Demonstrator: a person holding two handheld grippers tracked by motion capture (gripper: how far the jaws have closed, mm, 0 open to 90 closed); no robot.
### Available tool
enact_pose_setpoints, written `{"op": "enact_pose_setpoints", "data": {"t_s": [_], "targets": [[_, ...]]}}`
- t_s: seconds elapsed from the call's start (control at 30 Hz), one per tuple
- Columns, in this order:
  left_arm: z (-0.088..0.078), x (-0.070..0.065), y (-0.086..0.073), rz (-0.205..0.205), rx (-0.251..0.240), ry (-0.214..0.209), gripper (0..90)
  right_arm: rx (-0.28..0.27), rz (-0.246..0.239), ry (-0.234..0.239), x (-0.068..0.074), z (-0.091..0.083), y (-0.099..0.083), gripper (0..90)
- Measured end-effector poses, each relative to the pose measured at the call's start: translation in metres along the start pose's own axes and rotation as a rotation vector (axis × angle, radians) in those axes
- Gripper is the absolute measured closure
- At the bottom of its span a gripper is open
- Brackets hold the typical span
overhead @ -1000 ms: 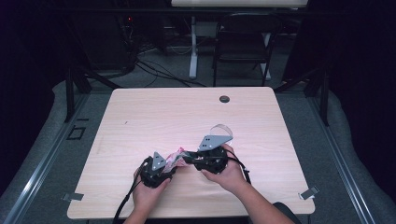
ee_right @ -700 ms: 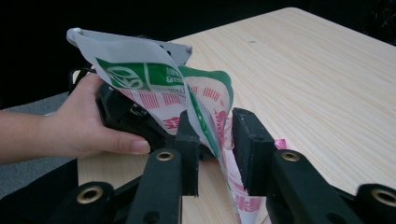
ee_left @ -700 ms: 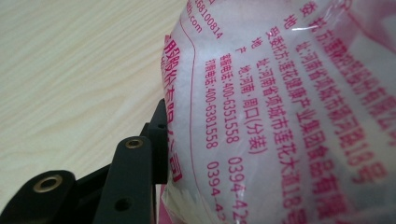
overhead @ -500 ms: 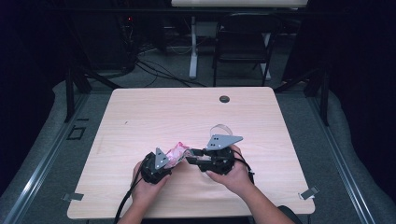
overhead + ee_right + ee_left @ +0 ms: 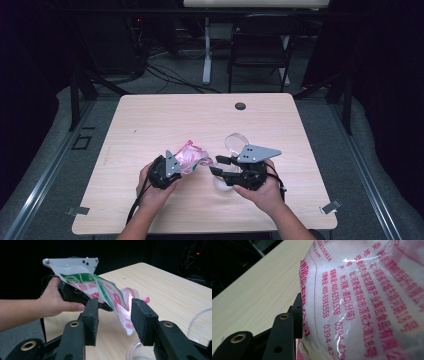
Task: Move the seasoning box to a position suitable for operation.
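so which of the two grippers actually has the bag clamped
The left gripper: the printed bag sits pressed in its jaws. The right gripper has just opened; its pads stand apart from the bag.

Table (image 5: 150, 120): far half bare wood, only small dark grommet (image 5: 240, 106) near far edge centre; I can pass anywhere there. Near half crowded: pink-printed bag (image 5: 190, 156) hangs from left gripper (image 5: 176, 166), clear cup (image 5: 235, 144) just beyond right gripper (image 5: 216, 165), second clear round piece (image 5: 221, 182) under it. Gap between my grippers narrow, bag tail (image 5: 125, 312) lies between right jaws. Left and right table margins free.
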State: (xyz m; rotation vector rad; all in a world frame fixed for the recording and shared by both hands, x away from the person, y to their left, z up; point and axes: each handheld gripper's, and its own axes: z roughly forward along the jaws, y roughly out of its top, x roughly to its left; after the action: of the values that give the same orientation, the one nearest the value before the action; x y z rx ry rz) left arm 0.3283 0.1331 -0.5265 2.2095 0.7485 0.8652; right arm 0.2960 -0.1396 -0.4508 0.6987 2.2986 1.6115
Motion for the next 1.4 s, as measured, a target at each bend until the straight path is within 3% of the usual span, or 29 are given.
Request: {"op": "enact_pose_setpoints", "data": {"t_s": [0.23, 0.47, 0.57, 0.87, 1.07, 1.2, 1.23, 1.27, 1.4], "targets": [[-0.001, 0.002, 0.011, 0.061, -0.007, 0.021, 59.3, -0.015, 0.025, -0.036, -0.005, -0.012, -0.004, 57.2], [-0.002, 0.003, 0.018, 0.071, -0.03, 0.047, 59.4, -0.019, 0.008, -0.069, -0.006, -0.029, 0.007, 61.3], [-0.001, 0.003, 0.02, 0.074, -0.03, 0.048, 59.4, -0.035, 0.014, -0.062, -0.007, -0.036, 0.015, 61.4], [0.001, 0.004, 0.02, 0.067, -0.036, 0.055, 59.4, -0.068, 0.033, -0.048, -0.005, -0.03, 0.026, 58.8], [0.0, 0.003, 0.019, 0.079, -0.025, 0.057, 59.4, -0.033, -0.023, -0.057, -0.006, -0.03, 0.015, 57.4], [-0.001, 0.001, 0.019, 0.099, -0.015, 0.04, 59.4, -0.019, -0.102, -0.053, -0.003, -0.028, 0.012, 54.3], [0.0, 0.0, 0.019, 0.102, -0.015, 0.035, 59.4, -0.019, -0.102, -0.053, -0.003, -0.028, 0.012, 54.3], [0.0, -0.001, 0.018, 0.116, -0.007, 0.026, 59.4, -0.019, -0.147, -0.052, 0.0, -0.026, 0.012, 52.1], [0.002, -0.005, 0.017, 0.131, 0.008, 0.011, 59.4, -0.008, -0.215, -0.057, 0.004, -0.02, 0.012, 49.5]]}}
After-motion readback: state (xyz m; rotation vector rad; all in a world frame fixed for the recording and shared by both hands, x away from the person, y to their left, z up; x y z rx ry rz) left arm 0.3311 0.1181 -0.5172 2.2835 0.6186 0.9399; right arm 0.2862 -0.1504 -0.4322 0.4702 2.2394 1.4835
